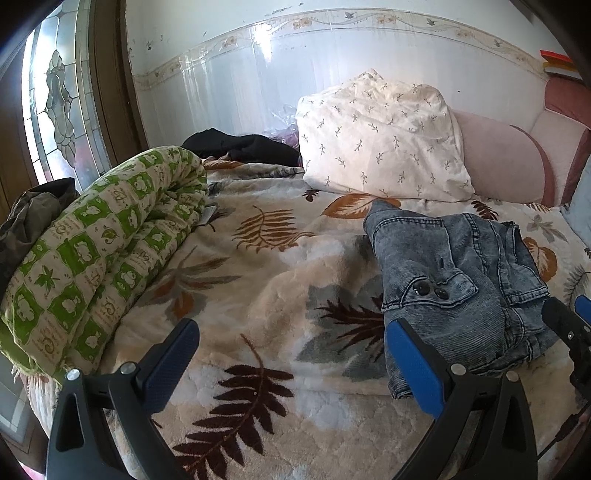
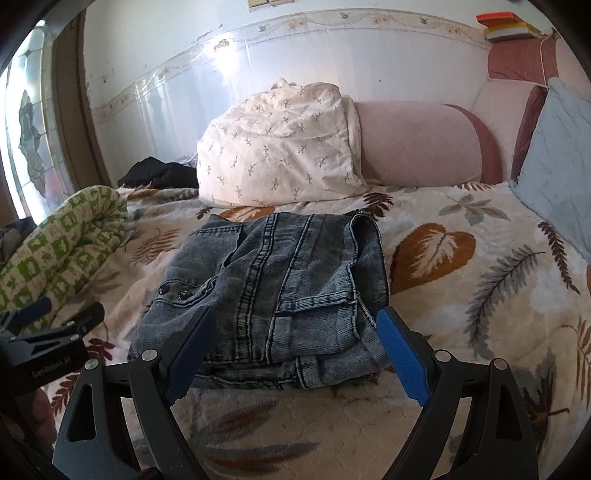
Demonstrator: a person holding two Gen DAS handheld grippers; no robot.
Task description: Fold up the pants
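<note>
Bed: blanket (image 1: pixel 280 236) with a leaf print fills the lower half of both views, cream with brown and grey fronds.
Wall: glossy white tiles with a flowered border band run across the top of both frames; a stained-glass door panel (image 1: pixel 55 103) shows at the far left.
Green quilt: rolled green-and-white quilt (image 1: pixel 92 251) takes the left side of the left wrist view; in the right wrist view only its end shows at middle left.
Pillow: white pillow (image 2: pixel 280 155) with small sprigs sits upper centre, leaning on a pink bolster (image 2: pixel 417 144).
Blue cushion: pale blue cushion (image 2: pixel 554 162) at the right edge is plain in the right wrist view; the left wrist view catches only a sliver.
Pants: grey-blue denim pants (image 2: pixel 280 291) lie folded into a compact stack on the blanket, centre of the right wrist view, lower right of the left wrist view.
Dark clothing: black garment (image 1: pixel 243 146) lies bunched by the wall, left of the pillow.
Books: a small stack (image 2: pixel 506 26) sits at upper right.
Right tongs: right tongs (image 2: pixel 295 350) are spread wide, one pad at each side of the stack's near edge, not pressing on it.
Left tongs: left tongs (image 1: pixel 295 365) are released over bare blanket, right pad just beside the pants' near left corner.
</note>
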